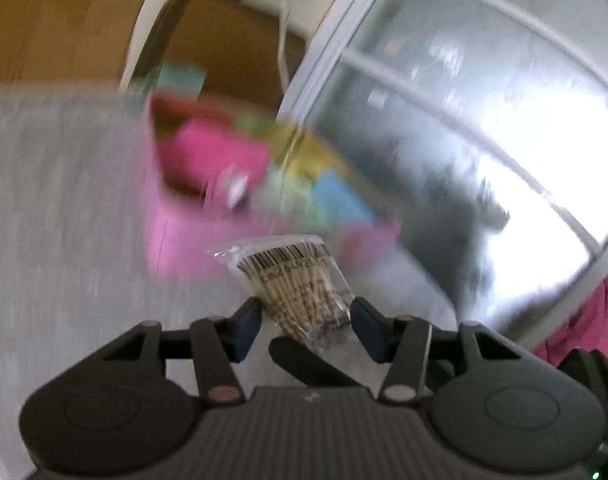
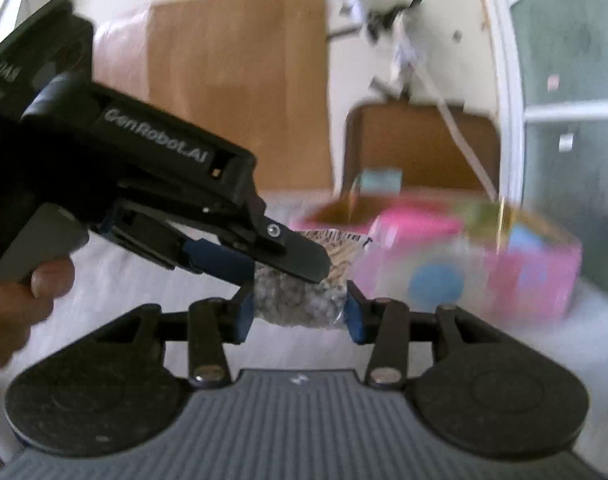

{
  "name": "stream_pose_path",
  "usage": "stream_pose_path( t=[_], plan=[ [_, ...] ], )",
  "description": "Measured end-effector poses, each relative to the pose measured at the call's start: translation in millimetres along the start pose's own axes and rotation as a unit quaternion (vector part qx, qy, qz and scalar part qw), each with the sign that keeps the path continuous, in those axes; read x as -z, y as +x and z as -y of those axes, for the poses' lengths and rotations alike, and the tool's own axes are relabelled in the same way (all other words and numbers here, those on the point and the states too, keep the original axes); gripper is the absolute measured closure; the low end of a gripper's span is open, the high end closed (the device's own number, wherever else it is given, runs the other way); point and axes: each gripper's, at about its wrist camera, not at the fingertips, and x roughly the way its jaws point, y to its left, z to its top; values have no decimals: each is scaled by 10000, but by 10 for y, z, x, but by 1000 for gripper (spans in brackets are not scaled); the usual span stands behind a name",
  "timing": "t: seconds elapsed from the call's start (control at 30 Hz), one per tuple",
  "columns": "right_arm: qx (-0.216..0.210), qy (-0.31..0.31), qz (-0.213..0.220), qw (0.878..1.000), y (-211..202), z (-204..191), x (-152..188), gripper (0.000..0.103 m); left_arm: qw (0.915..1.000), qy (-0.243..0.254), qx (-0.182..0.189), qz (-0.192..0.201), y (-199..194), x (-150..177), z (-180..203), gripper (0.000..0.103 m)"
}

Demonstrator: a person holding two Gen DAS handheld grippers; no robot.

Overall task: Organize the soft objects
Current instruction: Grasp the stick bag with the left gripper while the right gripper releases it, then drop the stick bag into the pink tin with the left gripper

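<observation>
A clear packet (image 1: pixel 300 284) with a barcode label, holding pale sticks, is raised off the surface, its crinkled lower end (image 2: pixel 300 300) pinched. At its 12 o'clock a blurred pink box (image 1: pixel 184 236) holds pink, green and blue soft pieces.

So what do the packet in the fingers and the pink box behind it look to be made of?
Packet: clear, glossy plastic film, probably; it crinkles, glints, and shows pale sticks and a printed barcode through it. Pink box: likely cardboard, brown inside, though blur leaves it uncertain.
</observation>
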Motion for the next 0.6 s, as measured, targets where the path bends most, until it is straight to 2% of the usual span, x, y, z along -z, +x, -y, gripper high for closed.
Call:
stream_pose_path(
  t=[0.1,0.17,0.2,0.23,0.27,0.3,0.33,0.4,0.5,0.6],
  plan=[
    [86,106,114,9998,372,202,-314,54,9988,282,-76,391,55,-479,94,49],
    [194,106,33,9997,684,331,-420,53,9980,354,-228,479,235,-765,71,46],
    [228,163,-91,9996,856,395,-450,49,9978,329,-289,488,366,-903,9,39],
    [249,177,-238,9993,1012,441,-462,47,9978,294,-352,477,488,-1007,-65,37],
    [305,85,-352,9989,1154,477,-456,37,9977,275,-437,447,632,-1102,-143,36],
    [510,-42,-389,9979,1227,496,-433,34,9971,262,-573,419,755,-1163,-199,36],
    [756,-82,-359,9965,1208,514,-411,34,9950,259,-866,435,864,-1217,-248,36],
    [581,199,-63,9981,944,567,-348,34,9902,204,-1272,540,913,-1265,-295,36],
    [506,582,394,9962,402,551,-201,34,9916,186,-930,880,627,-1126,-335,30],
    [468,1027,557,9921,-64,488,-7,34,9864,367,-1165,1097,378,-901,-284,30]
  ],
)
